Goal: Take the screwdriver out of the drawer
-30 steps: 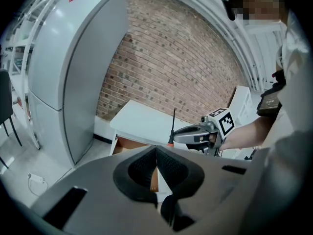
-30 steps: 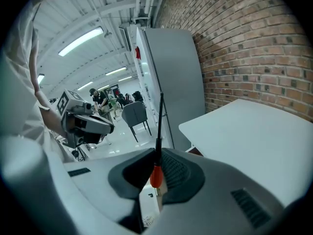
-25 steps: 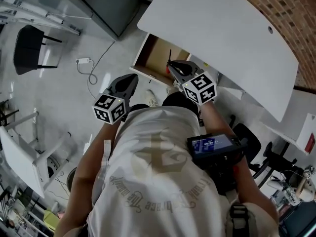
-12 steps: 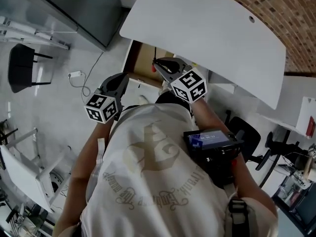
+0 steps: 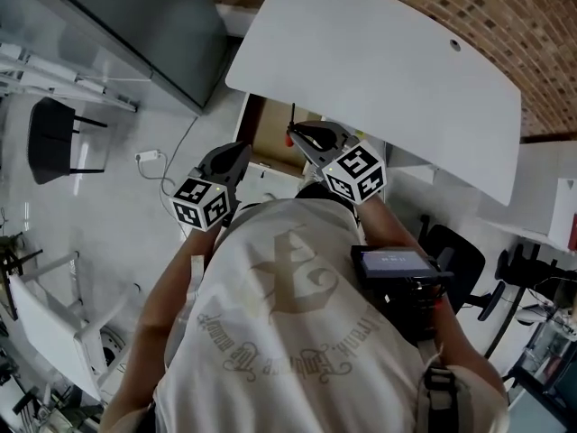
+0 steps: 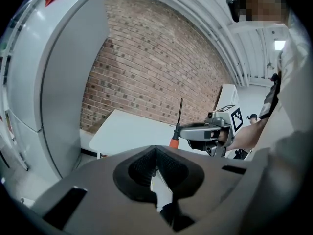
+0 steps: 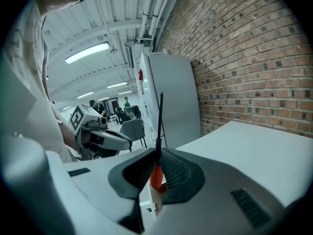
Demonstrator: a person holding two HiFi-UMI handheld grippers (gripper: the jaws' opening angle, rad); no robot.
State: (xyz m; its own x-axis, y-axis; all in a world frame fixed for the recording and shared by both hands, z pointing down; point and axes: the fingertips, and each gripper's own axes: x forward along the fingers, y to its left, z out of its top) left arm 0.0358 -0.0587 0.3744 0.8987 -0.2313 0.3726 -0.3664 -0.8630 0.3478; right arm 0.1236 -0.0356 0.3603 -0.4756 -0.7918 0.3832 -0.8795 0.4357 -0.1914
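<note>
My right gripper (image 5: 299, 134) is shut on a screwdriver (image 5: 291, 119) with an orange handle and a thin dark shaft that points upward. It hangs over the open drawer (image 5: 270, 126) under the white desk (image 5: 388, 61). In the right gripper view the orange handle (image 7: 156, 176) sits clamped between the pads of that gripper (image 7: 157, 163), with the shaft rising past them. My left gripper (image 5: 240, 151) hovers to the left of the drawer, shut with nothing in it. The left gripper view shows its closed jaws (image 6: 156, 151), with the right gripper (image 6: 203, 131) and the screwdriver (image 6: 178, 124) ahead.
A tall grey cabinet (image 5: 162, 25) stands left of the desk against the brick wall (image 5: 514, 25). A black chair (image 5: 56, 138) and a white cable with its adapter (image 5: 149, 157) are on the floor to the left. A dark office chair (image 5: 455, 255) sits at the right.
Both grippers have risen. The right one still grips the screwdriver and has lifted it higher above the drawer. The left one stays shut beside it.
</note>
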